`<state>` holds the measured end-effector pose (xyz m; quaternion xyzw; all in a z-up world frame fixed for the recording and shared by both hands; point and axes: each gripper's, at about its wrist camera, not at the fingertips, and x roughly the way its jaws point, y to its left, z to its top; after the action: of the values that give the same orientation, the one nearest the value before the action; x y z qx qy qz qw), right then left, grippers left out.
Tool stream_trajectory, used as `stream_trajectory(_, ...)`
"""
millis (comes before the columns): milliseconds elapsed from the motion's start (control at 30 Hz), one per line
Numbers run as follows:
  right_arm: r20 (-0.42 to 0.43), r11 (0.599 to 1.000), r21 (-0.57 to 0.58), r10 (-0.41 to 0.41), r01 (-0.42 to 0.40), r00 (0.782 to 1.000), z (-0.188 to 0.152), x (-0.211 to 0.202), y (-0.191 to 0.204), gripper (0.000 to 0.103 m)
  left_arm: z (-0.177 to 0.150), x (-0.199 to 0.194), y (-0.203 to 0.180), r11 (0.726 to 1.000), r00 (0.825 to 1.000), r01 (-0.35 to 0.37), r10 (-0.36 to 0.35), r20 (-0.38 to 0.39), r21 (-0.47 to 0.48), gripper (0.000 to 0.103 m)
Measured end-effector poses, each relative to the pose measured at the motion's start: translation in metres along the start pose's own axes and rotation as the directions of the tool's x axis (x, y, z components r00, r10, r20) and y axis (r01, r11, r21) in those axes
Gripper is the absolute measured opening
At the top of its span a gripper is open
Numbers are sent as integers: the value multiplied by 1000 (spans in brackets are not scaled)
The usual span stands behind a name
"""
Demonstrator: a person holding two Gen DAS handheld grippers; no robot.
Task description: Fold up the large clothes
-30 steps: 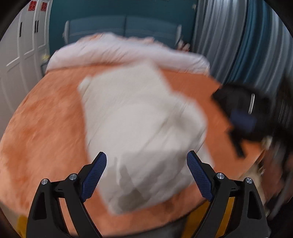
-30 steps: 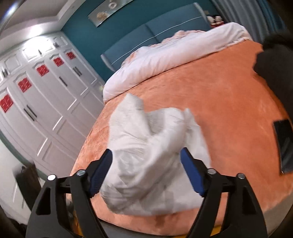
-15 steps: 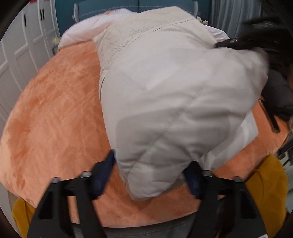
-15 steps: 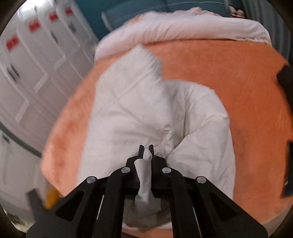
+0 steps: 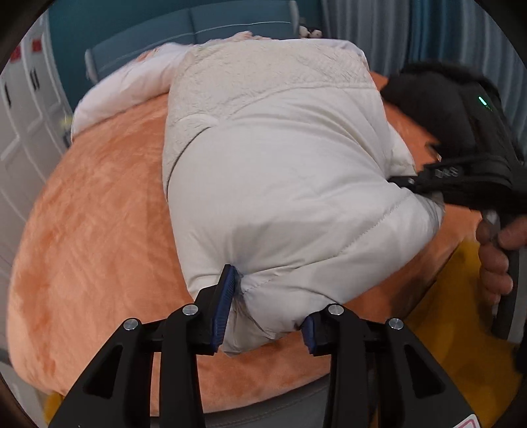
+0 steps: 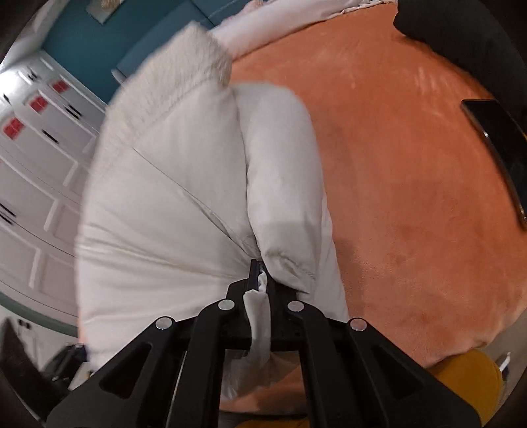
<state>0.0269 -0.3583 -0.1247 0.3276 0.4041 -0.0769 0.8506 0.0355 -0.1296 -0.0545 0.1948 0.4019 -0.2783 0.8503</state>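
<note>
An orange plush bedspread (image 5: 92, 237) covers the bed. At its far end lies a bunched white duvet (image 5: 131, 85) against a teal headboard (image 5: 204, 29). White wardrobe doors (image 6: 36, 171) with red decals stand at the left. A dark phone (image 6: 494, 138) lies on the bedspread's right side, and grey-blue curtains (image 5: 438, 36) hang far right.

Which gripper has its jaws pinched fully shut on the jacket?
The right gripper: its jaws meet on a thin fold of the white jacket. The left gripper clamps a thicker puffy bunch, jaws apart.
</note>
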Motion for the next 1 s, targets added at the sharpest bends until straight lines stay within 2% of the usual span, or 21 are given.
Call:
stream_trajectory(67, -11, 1000, -5, 1, -1, 1000, 4, 7, 1, 1, 3, -10, 5, 1000, 1000, 15, -15, -11, -14, 37)
stream_trajectory(133, -15, 1000, -22, -5, 5, 1000, 7, 8, 1, 1, 9, -25, 21, 992, 995, 95, -97, -17, -80, 37)
stream_trajectory(167, -17, 999, -33, -7, 7, 1000, 9, 8, 2, 0, 13, -37, 32, 977, 986, 162, -167, -22, -138, 37)
stream_trajectory(200, -19, 999, -39, -8, 8, 1000, 11, 10, 4, 0, 15, -44, 40, 965, 980, 193, -199, -17, -176, 37)
stream_trajectory(233, -22, 999, -43, -6, 5, 1000, 8, 10, 4, 0, 17, -54, 48, 956, 979, 204, -204, 20, -212, 37)
stream_trajectory(300, -30, 999, -27, 22, -23, 999, 7, 12, -3, 0, 28, -75, 63, 952, 981, 179, -154, 116, -250, 38)
stream_trajectory(400, -41, 998, 32, 54, -53, 998, 8, 14, -4, 1, 55, -79, 74, 952, 983, 137, -96, 158, -274, 44)
stream_trajectory(500, -55, 999, 28, 42, -41, 998, 11, 4, 3, 3, 87, -54, 74, 959, 991, 68, -33, 127, -275, 44)
stream_trajectory(600, -56, 1000, 0, 31, -31, 998, 12, -5, 9, 4, 118, -11, 66, 960, 997, 35, -13, 82, -278, 44)
stream_trajectory(667, -57, 999, 1, 32, -32, 998, 14, -10, 9, 4, 126, 10, 63, 961, 998, 22, -6, 59, -277, 44)
stream_trajectory(767, -58, 999, 7, 38, -37, 998, 12, -12, 10, 4, 137, 40, 50, 965, 999, -35, 44, 30, -261, 45)
stream_trajectory(833, -54, 1000, -6, 29, -29, 998, 12, -16, 16, 6, 140, 48, 44, 966, 993, -87, 103, 52, -244, 46)
stream_trajectory(900, -46, 1000, -18, 13, -14, 999, 17, -28, 21, 8, 141, 48, 38, 967, 991, -110, 125, 51, -231, 46)
stream_trajectory(1000, 25, 999, -26, 30, -29, 999, 33, -51, 33, 9, 143, 50, 36, 966, 989, -127, 141, 46, -227, 46)
